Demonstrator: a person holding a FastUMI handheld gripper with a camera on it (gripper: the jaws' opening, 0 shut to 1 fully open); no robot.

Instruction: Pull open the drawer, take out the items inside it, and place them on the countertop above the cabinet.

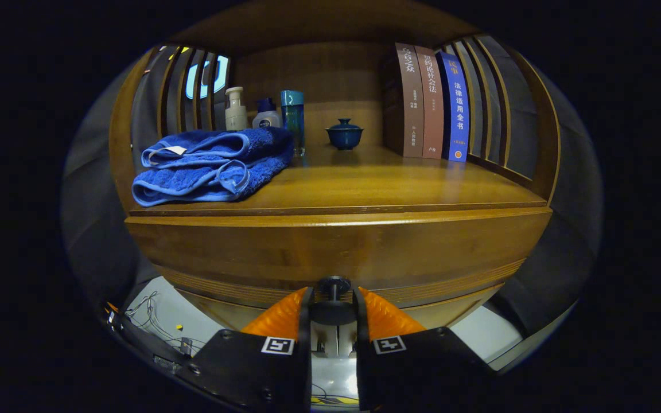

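Note:
A wooden cabinet stands right in front of me. Its drawer front (336, 252) is a wide brown panel below the countertop (376, 183). A small dark round knob (333, 284) sticks out of the drawer's lower middle. My gripper (333, 297) has its two orange fingers (284, 312) pressed on either side of the knob's stem, shut on it. The inside of the drawer is hidden.
On the countertop lie a folded blue towel (213, 166) at the left, bottles (236, 109) and a teal tumbler (292, 117) behind it, a small blue lidded cup (345, 135) in the middle, and three upright books (431, 100) at the right. Slatted wooden sides (502, 97) flank the shelf. Cables (152, 321) lie on the white floor below left.

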